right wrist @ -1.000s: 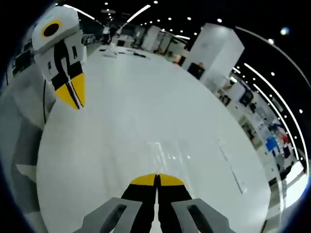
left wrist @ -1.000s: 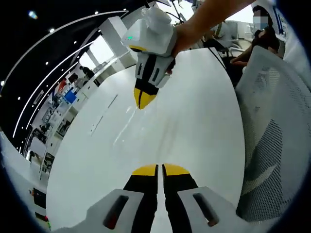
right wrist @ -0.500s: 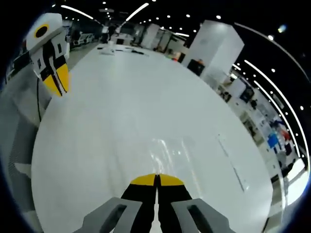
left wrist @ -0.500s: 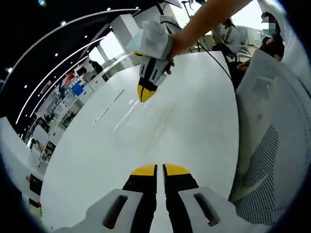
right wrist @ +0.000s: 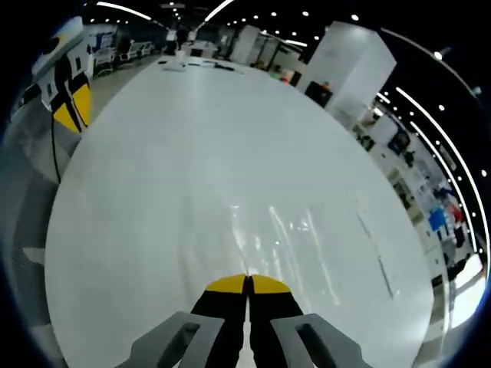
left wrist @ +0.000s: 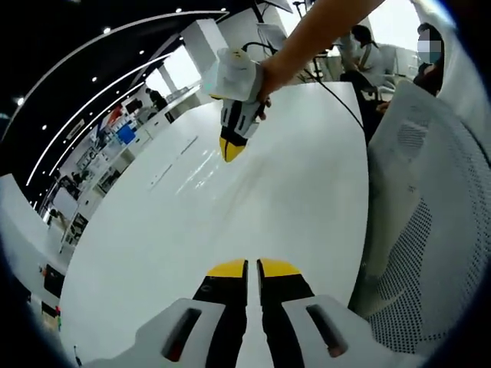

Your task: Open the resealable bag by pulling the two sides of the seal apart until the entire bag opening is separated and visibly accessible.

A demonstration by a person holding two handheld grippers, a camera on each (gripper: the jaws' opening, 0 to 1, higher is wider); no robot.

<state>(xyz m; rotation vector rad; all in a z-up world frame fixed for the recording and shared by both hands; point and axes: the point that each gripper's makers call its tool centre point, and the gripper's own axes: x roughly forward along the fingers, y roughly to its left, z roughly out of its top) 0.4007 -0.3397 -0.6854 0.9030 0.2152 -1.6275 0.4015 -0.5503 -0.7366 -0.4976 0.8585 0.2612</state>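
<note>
Since the earlier frames, both grippers stand farther apart over the white table [right wrist: 192, 153]. Across the table's middle, the clear resealable bag [right wrist: 295, 245] lies flat, just ahead of the right gripper [right wrist: 247, 284], whose jaws are pressed together. Left gripper [left wrist: 252, 267] is likewise closed on nothing, beside a mesh chair [left wrist: 430, 230] at the table's edge.

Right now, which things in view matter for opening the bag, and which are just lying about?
For the job:
clear bag, flat on the table, seen mostly as glints
left gripper, jaws together, empty
right gripper, jaws together, empty

Lying about:
white table
mesh chair
small items at the table's far end
seated person beyond the table
</note>
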